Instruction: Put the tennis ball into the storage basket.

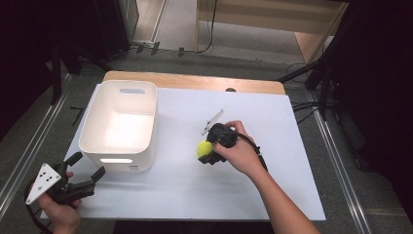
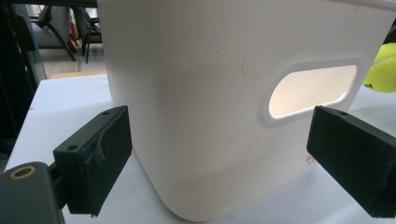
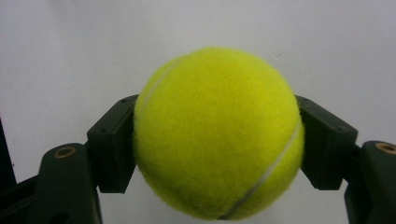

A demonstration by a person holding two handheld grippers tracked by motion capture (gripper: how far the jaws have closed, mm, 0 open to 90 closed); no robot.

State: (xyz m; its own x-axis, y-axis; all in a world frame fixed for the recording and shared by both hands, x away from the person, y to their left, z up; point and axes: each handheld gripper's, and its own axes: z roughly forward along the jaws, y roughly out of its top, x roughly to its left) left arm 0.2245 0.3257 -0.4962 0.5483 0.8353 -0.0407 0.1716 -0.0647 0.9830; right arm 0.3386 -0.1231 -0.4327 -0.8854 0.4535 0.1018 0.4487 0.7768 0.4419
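Note:
A yellow-green tennis ball (image 1: 204, 149) (image 3: 218, 133) sits between the black jaws of my right gripper (image 1: 206, 150) (image 3: 218, 144), which is shut on it over the middle of the white table; both pads press its sides. A white plastic bin (image 1: 120, 124) (image 2: 233, 107) with cut-out handles stands at the table's left. My left gripper (image 1: 89, 168) (image 2: 224, 163) hovers at the front left corner, jaws open and empty, pointing at the bin's near wall. The ball (image 2: 383, 67) peeks past the bin's right edge in the left gripper view.
The white table top (image 1: 272, 185) lies over a wooden table, with bare surface to the right and front. Dark stands and cables line the floor on both sides, and a wooden cabinet (image 1: 272, 19) stands beyond the far edge.

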